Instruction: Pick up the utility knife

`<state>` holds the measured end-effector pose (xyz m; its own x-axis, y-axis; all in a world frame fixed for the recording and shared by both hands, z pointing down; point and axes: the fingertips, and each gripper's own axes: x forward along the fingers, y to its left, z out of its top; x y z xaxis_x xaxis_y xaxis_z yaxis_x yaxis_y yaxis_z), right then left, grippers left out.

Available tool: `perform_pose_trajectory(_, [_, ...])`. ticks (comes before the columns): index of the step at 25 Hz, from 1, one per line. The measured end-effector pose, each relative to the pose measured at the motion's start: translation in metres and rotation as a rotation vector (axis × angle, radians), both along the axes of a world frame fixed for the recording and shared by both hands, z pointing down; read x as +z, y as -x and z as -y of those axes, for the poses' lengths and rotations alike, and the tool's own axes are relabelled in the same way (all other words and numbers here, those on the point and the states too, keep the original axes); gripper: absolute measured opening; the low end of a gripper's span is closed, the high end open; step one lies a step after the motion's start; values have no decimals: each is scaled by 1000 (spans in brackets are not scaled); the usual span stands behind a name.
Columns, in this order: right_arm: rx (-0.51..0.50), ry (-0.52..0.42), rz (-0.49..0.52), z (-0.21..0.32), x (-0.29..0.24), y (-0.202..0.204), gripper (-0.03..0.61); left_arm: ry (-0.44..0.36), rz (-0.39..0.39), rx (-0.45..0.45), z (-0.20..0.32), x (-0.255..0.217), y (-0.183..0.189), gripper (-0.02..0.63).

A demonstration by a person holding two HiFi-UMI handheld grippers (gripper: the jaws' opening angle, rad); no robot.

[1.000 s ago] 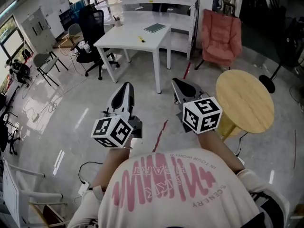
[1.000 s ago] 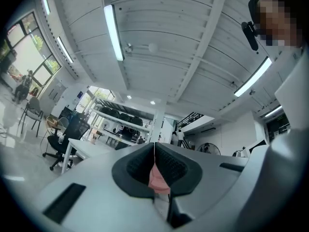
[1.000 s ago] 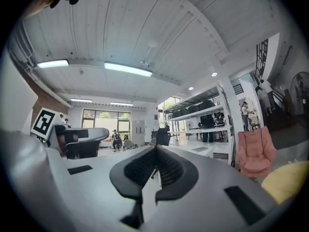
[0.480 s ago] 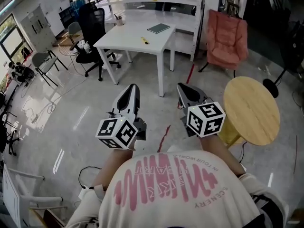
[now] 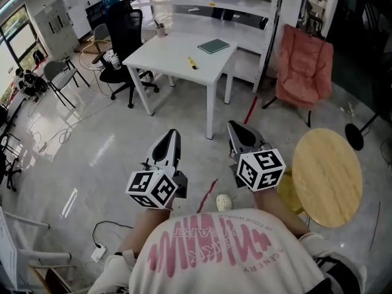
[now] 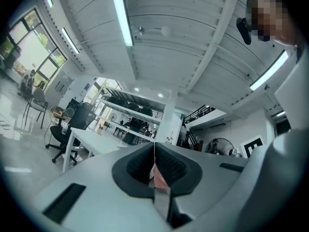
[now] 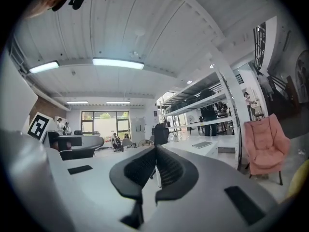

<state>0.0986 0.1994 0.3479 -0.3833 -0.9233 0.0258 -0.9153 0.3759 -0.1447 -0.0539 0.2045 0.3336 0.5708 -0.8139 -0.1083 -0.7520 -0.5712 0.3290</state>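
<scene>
At the far left a black office chair (image 5: 125,38) is parked beside the white table (image 5: 165,54), clear of my line in. The left gripper (image 5: 171,137) is carried roughly level and aimed at that table. Its jaws are closed pad to pad on nothing, which makes sense with nothing yet in reach. A pinkish sliver shows low in the gap, and I read it as background, not a held thing.

On the tabletop near the front edge lies a small yellow object I take to be the utility knife (image 5: 192,62). It sits between a cup (image 5: 160,30) and a green notebook (image 5: 214,46), touching neither and well apart from both grippers.

The right gripper (image 5: 235,129) rides just beside the left, pointed the same way, jaws also shut and empty — a carrying posture. Further right stand a pink armchair (image 5: 304,66) and a round wooden table (image 5: 326,175), both off my path.
</scene>
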Motion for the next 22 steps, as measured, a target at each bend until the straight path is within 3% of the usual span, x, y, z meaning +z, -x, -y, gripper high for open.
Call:
perform_pose_trajectory(8, [-46,-102,8,129,-37,-48,15,-66,-19,-52,119,-29,-46,25])
perform_pose_trajectory(13, [-79,-138,-12,187,-50,-80,15,-57,-11,-102,179,-31,-75,25])
perform_pose_trajectory(22, [-121,-139,-52,265,-48,-128,15,-75,-39,-78,258,-31,-142,25])
